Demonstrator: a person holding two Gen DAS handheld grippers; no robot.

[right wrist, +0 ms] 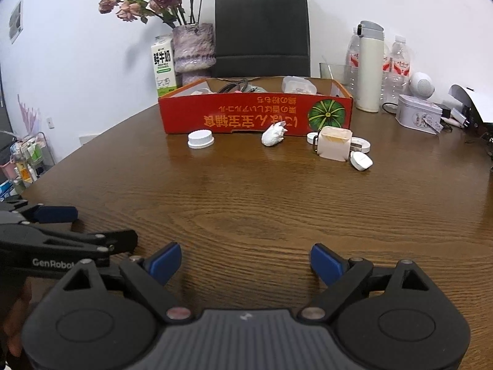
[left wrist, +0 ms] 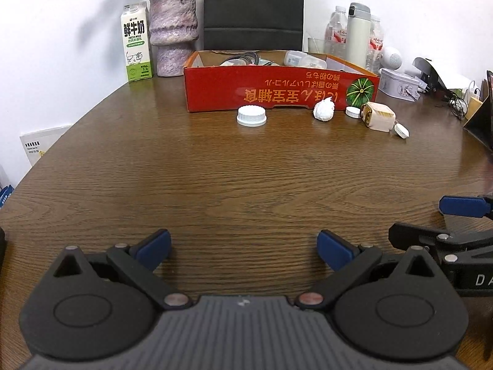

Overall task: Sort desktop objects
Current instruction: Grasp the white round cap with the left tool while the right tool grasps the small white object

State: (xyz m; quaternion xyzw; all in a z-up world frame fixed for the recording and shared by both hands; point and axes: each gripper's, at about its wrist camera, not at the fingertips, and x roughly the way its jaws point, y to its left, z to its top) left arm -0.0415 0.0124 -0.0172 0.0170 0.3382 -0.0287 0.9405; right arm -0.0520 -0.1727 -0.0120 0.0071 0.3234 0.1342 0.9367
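Observation:
A red cardboard box (left wrist: 277, 91) (right wrist: 255, 117) holding several small items stands at the far side of the brown table. In front of it lie a large white cap (left wrist: 251, 116) (right wrist: 201, 139), a crumpled white paper ball (left wrist: 324, 110) (right wrist: 273, 135), a cream cube-shaped object (left wrist: 379, 116) (right wrist: 334, 143) and small white lids (left wrist: 401, 130) (right wrist: 361, 161). My left gripper (left wrist: 244, 248) is open over bare wood near the front edge. My right gripper (right wrist: 245, 262) is open too, beside the left one, with nothing between its fingers.
A milk carton (left wrist: 136, 43), a vase of dried flowers (left wrist: 172, 32), a black paper bag (right wrist: 262, 30), water bottles and a white flask (right wrist: 369, 67), a tin (right wrist: 419, 114) and cables crowd the back and right of the table (left wrist: 215, 178).

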